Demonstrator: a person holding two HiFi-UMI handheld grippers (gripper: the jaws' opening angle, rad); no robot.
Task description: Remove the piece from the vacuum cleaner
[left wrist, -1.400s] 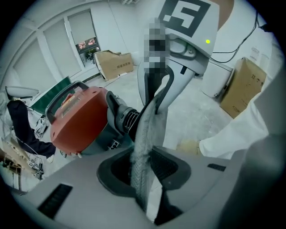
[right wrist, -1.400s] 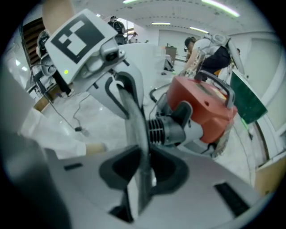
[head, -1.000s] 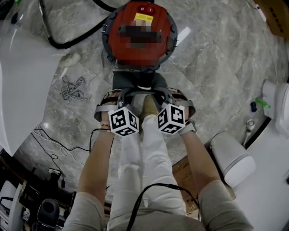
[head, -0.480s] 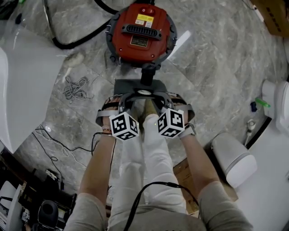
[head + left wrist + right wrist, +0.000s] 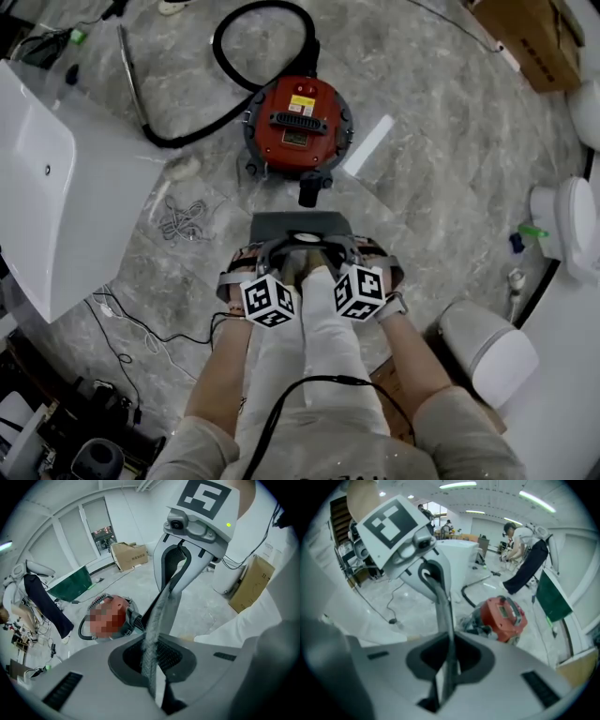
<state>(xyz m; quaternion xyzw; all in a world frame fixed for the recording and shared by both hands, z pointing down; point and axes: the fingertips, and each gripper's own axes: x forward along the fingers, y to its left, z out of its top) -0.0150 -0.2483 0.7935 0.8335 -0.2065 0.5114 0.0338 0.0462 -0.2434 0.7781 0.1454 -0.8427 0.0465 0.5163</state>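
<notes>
**A:** Fingers on the left gripper (image 5: 255, 255) and the right gripper (image 5: 354, 253): are they holding anything?

**B:** Yes. Both pairs are closed tight on the thin band (image 5: 152, 630) that arches off the grey piece (image 5: 300, 225). One gripper is on each side, and they face each other.

**A:** Where is the piece?

**B:** It is between the grippers, over the floor (image 5: 450, 141) and just in front of the person's legs. It is apart from the red vacuum (image 5: 298, 122), whose black port (image 5: 309, 192) faces it. Nothing joins the two.

**A:** How will it handle?

**B:** My guess is stiff moulded plastic, light and not fragile. The band is narrow and looks smooth, so the piece could slide or swing in the grip. Two holds spread along the band seem right to me. Keeping both at one height should stop the flat part tipping.
</notes>
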